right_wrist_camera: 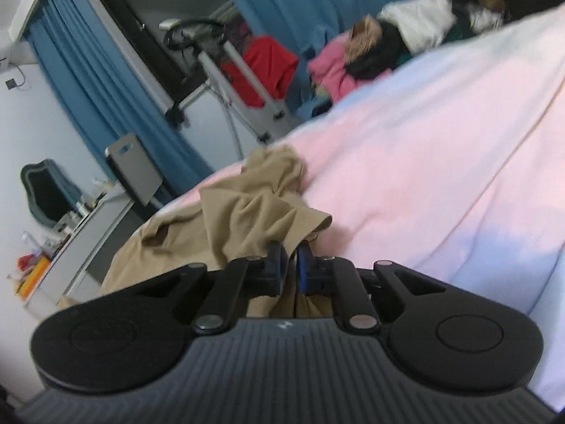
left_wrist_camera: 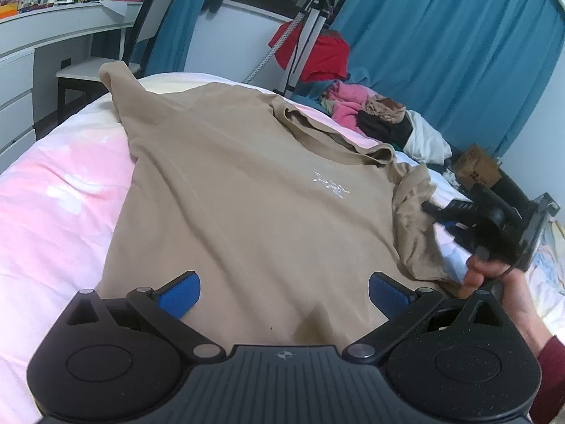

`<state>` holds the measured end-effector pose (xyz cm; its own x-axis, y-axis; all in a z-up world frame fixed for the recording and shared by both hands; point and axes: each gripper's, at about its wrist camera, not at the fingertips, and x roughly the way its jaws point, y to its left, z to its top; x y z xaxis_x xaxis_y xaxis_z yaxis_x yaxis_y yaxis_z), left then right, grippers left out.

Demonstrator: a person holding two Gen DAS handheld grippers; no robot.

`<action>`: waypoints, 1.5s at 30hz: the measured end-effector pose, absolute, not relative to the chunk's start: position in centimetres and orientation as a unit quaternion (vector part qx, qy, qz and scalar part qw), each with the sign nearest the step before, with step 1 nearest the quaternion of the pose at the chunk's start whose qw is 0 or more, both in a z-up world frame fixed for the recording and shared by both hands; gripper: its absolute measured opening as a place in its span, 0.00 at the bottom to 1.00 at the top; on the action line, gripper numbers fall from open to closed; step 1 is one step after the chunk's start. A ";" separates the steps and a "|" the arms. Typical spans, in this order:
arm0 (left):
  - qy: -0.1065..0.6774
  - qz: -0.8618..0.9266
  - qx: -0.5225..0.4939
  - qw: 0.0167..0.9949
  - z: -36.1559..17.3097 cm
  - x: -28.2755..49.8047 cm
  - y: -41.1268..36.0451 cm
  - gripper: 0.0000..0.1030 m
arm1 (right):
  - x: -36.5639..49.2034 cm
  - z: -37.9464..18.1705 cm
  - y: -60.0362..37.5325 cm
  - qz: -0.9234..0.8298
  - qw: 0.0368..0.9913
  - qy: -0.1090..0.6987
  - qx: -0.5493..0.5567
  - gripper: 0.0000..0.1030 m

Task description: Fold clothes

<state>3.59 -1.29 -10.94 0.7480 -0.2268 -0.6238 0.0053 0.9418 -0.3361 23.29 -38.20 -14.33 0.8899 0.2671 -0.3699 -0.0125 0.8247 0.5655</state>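
Observation:
A tan T-shirt [left_wrist_camera: 240, 190] with a small white print lies spread on the pink and white bed [left_wrist_camera: 60, 190], collar toward the far right. My left gripper [left_wrist_camera: 284, 295] hovers open over the shirt's near hem, its blue pads wide apart with nothing between them. At the right edge of the left wrist view, a hand holds my right gripper [left_wrist_camera: 429, 208], which pinches the shirt's bunched right sleeve. The right wrist view shows that gripper [right_wrist_camera: 292, 265] shut on the tan sleeve fabric [right_wrist_camera: 254, 208], lifted and crumpled above the bed [right_wrist_camera: 423, 162].
A heap of mixed clothes [left_wrist_camera: 374, 113] lies at the bed's far side, beside a cardboard box [left_wrist_camera: 476, 168]. A tripod-like stand [left_wrist_camera: 307, 35] with a red garment [left_wrist_camera: 325, 56] stands before blue curtains [left_wrist_camera: 459, 53]. A white desk [left_wrist_camera: 42, 35] and chair [left_wrist_camera: 141, 35] are at the left.

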 end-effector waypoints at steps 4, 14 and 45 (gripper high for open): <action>0.352 -0.069 -0.158 0.920 -11.0 3.6 -1.6 1.00 | 22.5 -12.7 -42.0 0.012 0.935 0.177 0.308 0.09; 0.352 -0.077 -0.146 0.921 -11.1 3.8 -2.5 1.00 | 19.7 -14.1 -52.8 -0.160 0.903 0.127 0.377 0.08; 0.352 -0.084 -0.156 0.919 -10.8 2.8 -2.1 0.99 | 17.9 -16.5 -46.6 -0.115 0.849 0.169 0.487 0.05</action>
<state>2.79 -2.09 -10.84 0.7384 -0.2637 -0.6207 0.0442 0.9374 -0.3455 17.90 -46.62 -16.45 0.9168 -0.0301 -0.3981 0.3589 0.4994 0.7886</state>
